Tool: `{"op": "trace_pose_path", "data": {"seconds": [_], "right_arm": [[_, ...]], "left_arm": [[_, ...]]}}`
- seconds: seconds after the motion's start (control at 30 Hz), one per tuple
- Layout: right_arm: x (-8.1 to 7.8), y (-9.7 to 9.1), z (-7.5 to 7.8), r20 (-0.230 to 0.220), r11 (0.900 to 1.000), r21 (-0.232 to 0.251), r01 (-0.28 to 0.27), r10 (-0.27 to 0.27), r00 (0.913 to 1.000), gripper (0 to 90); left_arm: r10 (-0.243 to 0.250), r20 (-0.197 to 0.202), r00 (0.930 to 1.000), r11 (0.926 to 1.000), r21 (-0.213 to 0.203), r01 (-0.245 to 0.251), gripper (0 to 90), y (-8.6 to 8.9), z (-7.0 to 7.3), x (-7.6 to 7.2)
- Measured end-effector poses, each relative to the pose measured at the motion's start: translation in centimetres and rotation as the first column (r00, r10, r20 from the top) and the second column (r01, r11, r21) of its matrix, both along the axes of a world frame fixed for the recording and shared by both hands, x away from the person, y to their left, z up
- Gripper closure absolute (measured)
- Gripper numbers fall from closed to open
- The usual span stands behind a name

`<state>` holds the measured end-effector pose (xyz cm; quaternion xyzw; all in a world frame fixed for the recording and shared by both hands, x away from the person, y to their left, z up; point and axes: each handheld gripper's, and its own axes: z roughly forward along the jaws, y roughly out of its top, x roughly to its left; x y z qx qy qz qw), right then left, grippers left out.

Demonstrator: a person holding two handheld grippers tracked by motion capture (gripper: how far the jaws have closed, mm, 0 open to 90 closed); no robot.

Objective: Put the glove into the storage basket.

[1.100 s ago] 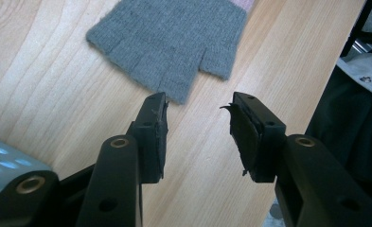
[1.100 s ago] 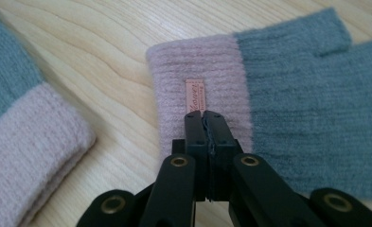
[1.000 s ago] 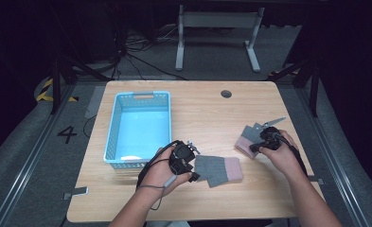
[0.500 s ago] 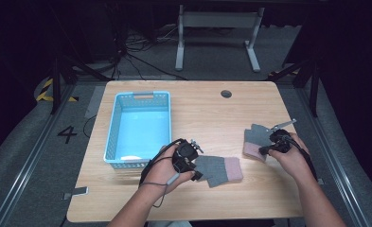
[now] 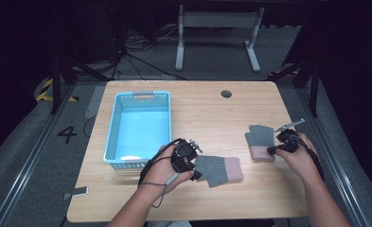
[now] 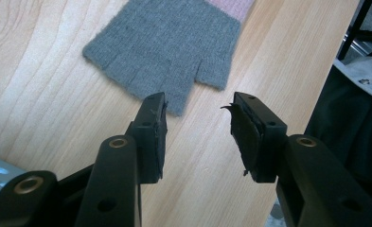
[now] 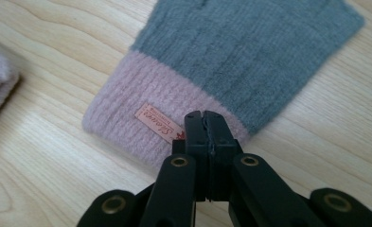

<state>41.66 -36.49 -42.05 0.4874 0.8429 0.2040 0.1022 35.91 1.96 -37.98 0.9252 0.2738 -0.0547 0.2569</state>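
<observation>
Two grey/pink gloves on wooden table (image 5: 269, 198), one gripper at each.

L gripper (image 6: 198, 120) jaws apart, just off finger end of near glove (image 6: 167, 52). R gripper (image 7: 205, 124) jaws pressed tog. over pink cuff of far glove (image 7: 235, 61); can't tell if pinching fabric. Blue basket (image 5: 110, 137) at table's left.

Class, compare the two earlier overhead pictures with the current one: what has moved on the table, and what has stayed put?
The right claw has moved toward the table's right edge, dragging the right glove along; its jaws are shut at the pink cuff. The left claw stays open beside the left glove, which has not moved, nor has the blue basket.
</observation>
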Motion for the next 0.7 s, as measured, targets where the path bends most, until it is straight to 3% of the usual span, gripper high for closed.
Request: {"op": "trace_pose_path", "data": {"seconds": [0.23,0.57,0.7], "right_arm": [[0.1,-1.1,0.0,0.016,0.9987,-0.011,0.049,-0.049,0.9987,90.0],[0.0,-1.5,0.2,0.027,0.9979,-0.015,0.063,-0.063,0.9977,90.0],[-0.3,-1.5,0.7,0.041,0.998,0.005,0.064,-0.064,0.9971,90.0]], "left_arm": [[-0.001,0.0,1.0,1.0,0.001,0.001,56.6,0.1,0.0,0.0],[0.003,0.001,1.0,1.0,-0.003,-0.003,56.5,0.2,0.2,0.0],[0.008,0.006,1.0,0.9999,-0.008,-0.008,56.3,0.4,0.3,0.0]]}}
